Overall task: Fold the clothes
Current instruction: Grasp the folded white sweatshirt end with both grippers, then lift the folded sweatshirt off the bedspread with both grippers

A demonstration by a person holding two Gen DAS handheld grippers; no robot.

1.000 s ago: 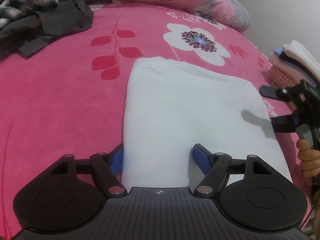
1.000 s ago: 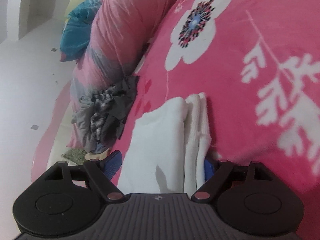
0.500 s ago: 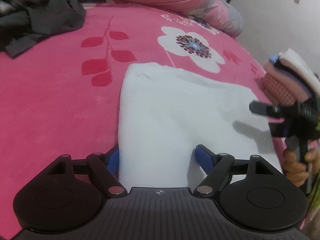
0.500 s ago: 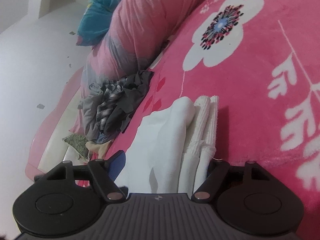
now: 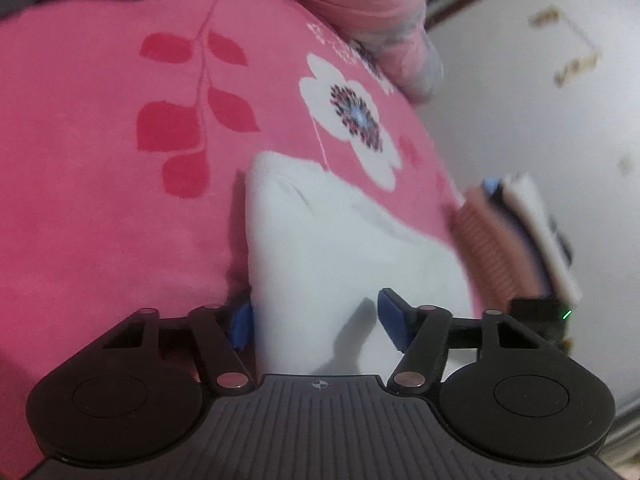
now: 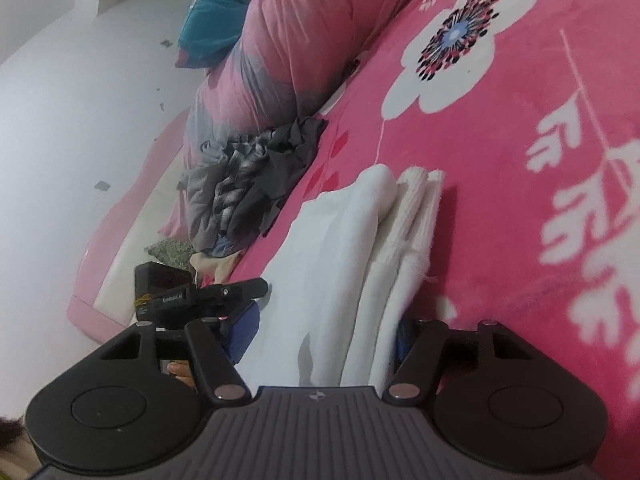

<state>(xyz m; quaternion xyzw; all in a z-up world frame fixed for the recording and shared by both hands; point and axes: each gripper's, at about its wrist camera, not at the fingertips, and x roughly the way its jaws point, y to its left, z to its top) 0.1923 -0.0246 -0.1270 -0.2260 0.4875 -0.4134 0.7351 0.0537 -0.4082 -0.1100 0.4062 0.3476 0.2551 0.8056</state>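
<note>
Pink floral bedding (image 5: 100, 208) covers the bed, printed with red leaf sprigs and a large white flower (image 5: 352, 120), while a rolled pink quilt (image 6: 304, 48) lies along the far edge beside a pale wall (image 6: 68, 92). At centre, a folded white garment (image 5: 336, 256) rests on the bedding, its layered folded edges (image 6: 416, 216) stacked along one side in the right wrist view. The left gripper (image 5: 316, 318) straddles the near end of the garment with its jaws spread wide: one blue pad (image 5: 242, 322) sits at the cloth's left edge and the other blue pad (image 5: 394, 314) lies over the white fabric, neither pinching it. The right gripper (image 6: 324, 332) likewise stands released, its jaws apart on either side of the garment's other end, the left blue pad (image 6: 242, 330) clear of the cloth and the opposite finger mostly hidden behind the folded layers. In the right wrist view the other handheld device appears at lower left, with a person's fingers (image 6: 180, 372) showing beneath it. A heap of unfolded dark and plaid clothes (image 6: 248, 176) lies against the quilt, well apart from the white garment. A stack of folded clothes (image 5: 516, 236), blurred, sits at the bed's edge to the right in the left wrist view.
</note>
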